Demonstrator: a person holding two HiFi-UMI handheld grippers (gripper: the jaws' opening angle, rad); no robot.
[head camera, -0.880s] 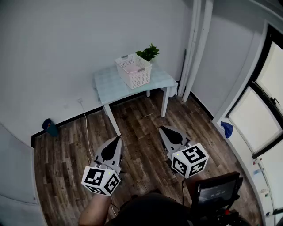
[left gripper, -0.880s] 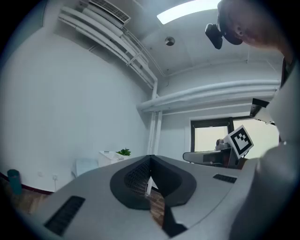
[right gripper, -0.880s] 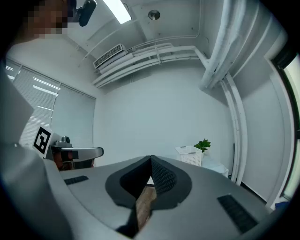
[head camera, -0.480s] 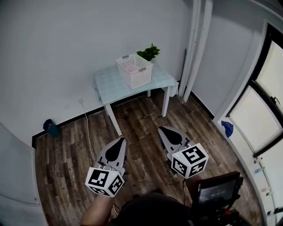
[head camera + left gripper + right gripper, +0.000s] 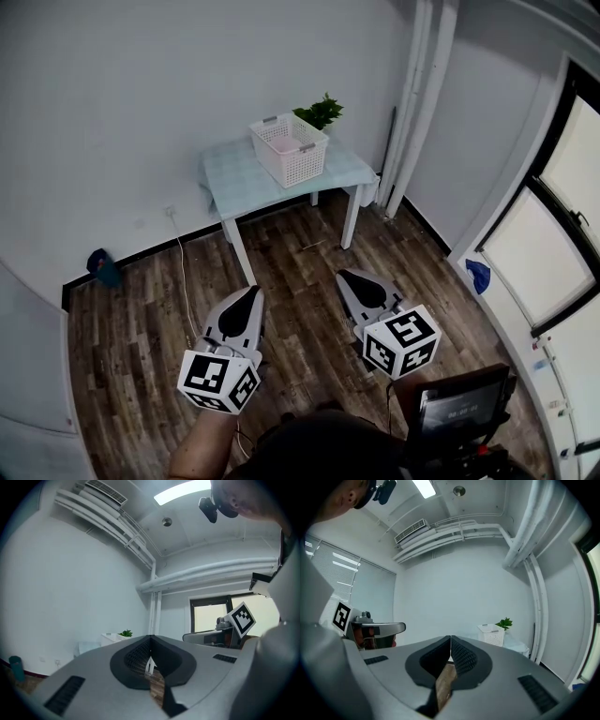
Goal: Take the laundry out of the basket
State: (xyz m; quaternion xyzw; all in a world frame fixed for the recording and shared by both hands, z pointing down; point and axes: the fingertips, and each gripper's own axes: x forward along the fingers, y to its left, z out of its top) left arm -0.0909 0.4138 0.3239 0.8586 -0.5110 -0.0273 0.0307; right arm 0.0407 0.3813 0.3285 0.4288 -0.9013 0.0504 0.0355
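A white slatted laundry basket stands on a small pale table against the far wall, with pinkish laundry showing inside it. The basket also shows small in the right gripper view. Both grippers hover over the wooden floor, well short of the table. My left gripper has its jaws closed together with nothing between them. My right gripper is shut too and holds nothing. In each gripper view the two tips meet.
A green potted plant stands behind the basket. White pipes run down the corner right of the table. A white cable trails over the floor, a dark blue object lies by the left wall, and a blue cloth lies near the window.
The view has shifted slightly, so the table and basket sit a little to the right. My left gripper has drifted a little; the right one has barely moved. Both stay shut.
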